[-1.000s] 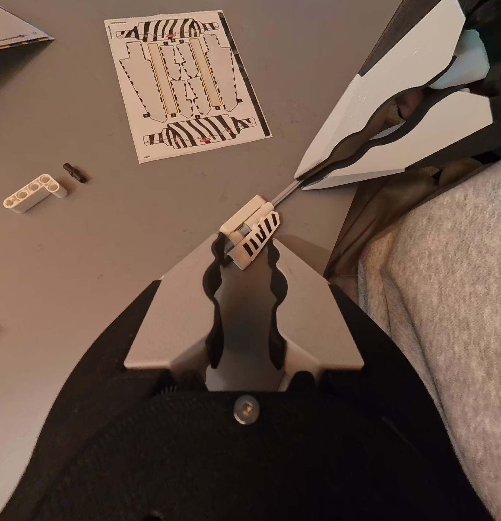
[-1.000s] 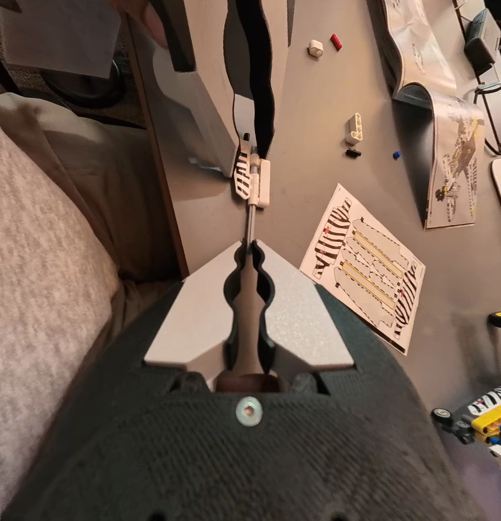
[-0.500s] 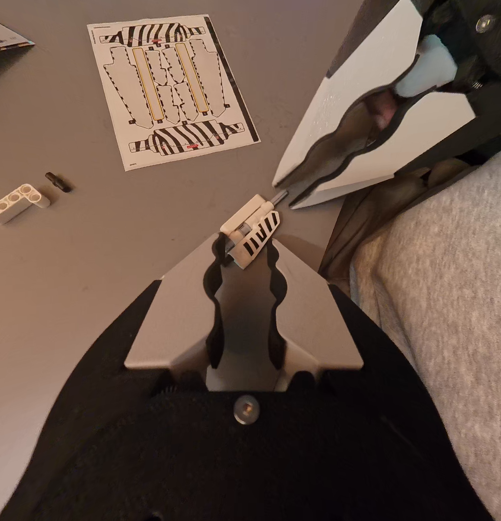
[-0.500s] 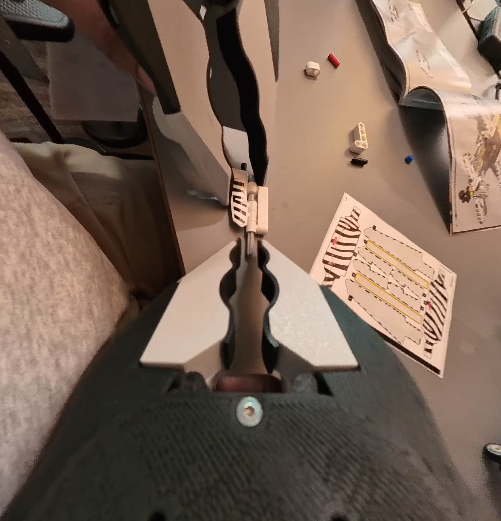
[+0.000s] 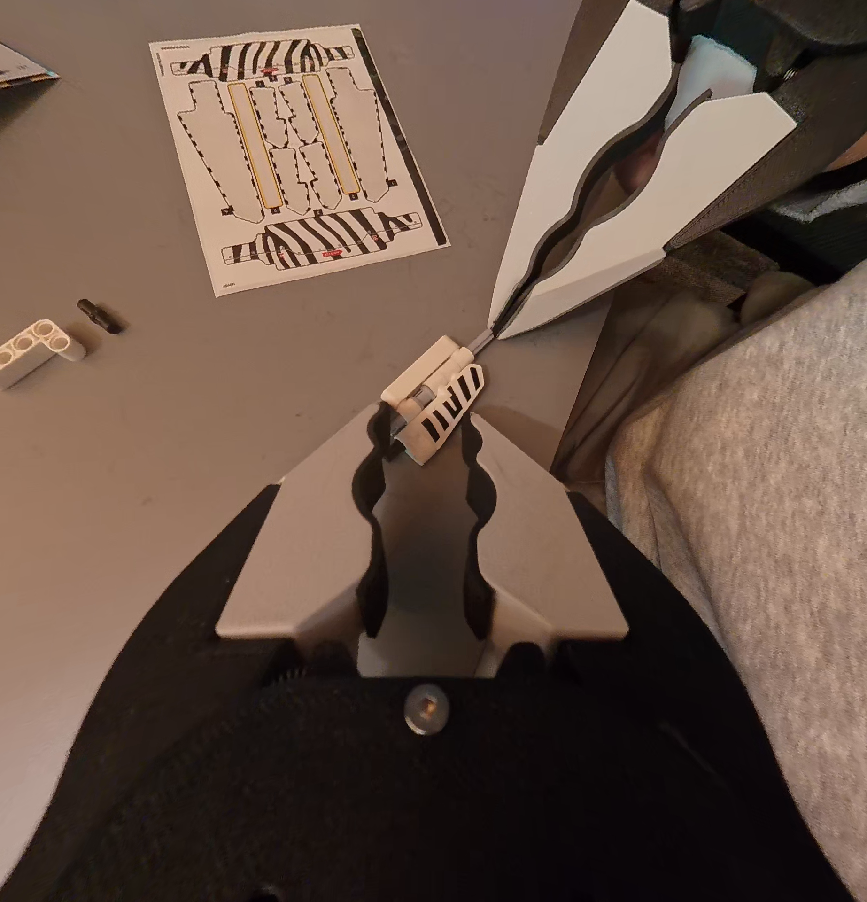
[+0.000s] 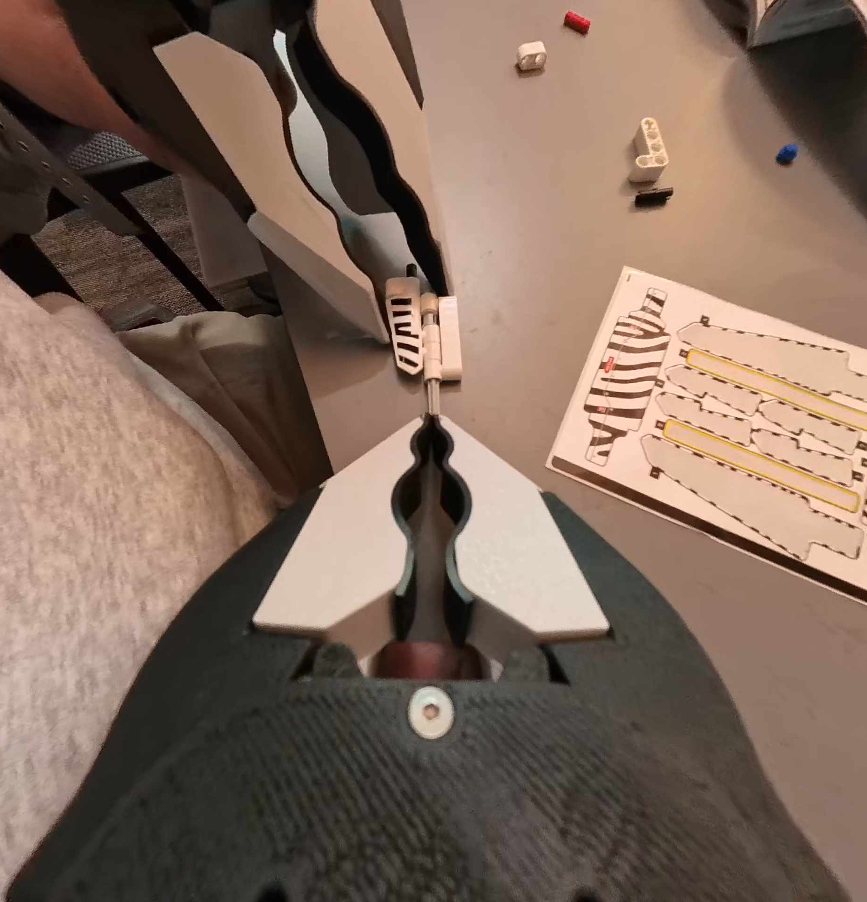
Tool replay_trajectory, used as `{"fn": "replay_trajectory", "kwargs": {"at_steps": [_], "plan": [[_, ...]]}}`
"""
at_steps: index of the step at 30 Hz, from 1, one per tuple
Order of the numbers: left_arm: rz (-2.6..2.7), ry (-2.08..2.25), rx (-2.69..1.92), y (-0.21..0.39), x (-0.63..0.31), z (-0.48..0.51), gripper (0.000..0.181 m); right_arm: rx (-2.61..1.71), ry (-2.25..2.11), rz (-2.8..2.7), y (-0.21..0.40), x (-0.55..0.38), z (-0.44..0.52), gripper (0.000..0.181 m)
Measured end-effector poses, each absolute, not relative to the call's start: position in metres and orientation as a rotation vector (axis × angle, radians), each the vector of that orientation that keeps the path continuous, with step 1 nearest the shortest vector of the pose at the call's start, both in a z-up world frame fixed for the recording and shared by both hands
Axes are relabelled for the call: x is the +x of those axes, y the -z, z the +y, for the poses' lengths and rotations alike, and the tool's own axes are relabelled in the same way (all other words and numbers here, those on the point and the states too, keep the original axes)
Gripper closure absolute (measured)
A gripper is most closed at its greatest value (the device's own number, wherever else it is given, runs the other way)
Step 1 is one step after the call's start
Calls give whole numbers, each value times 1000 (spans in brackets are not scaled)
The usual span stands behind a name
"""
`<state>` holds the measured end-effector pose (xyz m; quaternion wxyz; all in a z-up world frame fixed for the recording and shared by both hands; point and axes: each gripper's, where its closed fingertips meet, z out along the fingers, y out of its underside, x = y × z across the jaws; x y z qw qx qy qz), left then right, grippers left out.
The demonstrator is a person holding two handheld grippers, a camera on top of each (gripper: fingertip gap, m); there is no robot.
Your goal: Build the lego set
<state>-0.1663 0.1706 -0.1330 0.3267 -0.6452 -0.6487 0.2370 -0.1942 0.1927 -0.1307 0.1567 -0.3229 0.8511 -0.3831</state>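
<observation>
Two grippers share one small white piece above the tabletop edge.

The left gripper (image 5: 424, 424) clamps the zebra-striped white assembly (image 5: 434, 398) at its fingertips; the right gripper (image 6: 430, 416) pinches the thin grey axle (image 6: 434, 395) protruding from it. A sticker sheet (image 5: 295, 156) lies beyond on the grey tabletop (image 5: 129, 463).

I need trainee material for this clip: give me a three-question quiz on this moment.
1. True or false: the right gripper is shut on the grey axle.
2. What does the left gripper hold?
A. the zebra-striped white assembly
B. the sticker sheet
C. the black pin
3. Fill in: the white L-shaped beam lies on the ____.

Key: 1 true; 2 A; 3 table.
</observation>
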Motion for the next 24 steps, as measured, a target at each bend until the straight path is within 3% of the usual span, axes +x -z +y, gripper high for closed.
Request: {"fn": "replay_trajectory", "kwargs": {"at_steps": [24], "plan": [[-1704, -678, -1748, 133, -168, 168, 155, -779, 948, 2398, 130, -197, 189, 181]]}}
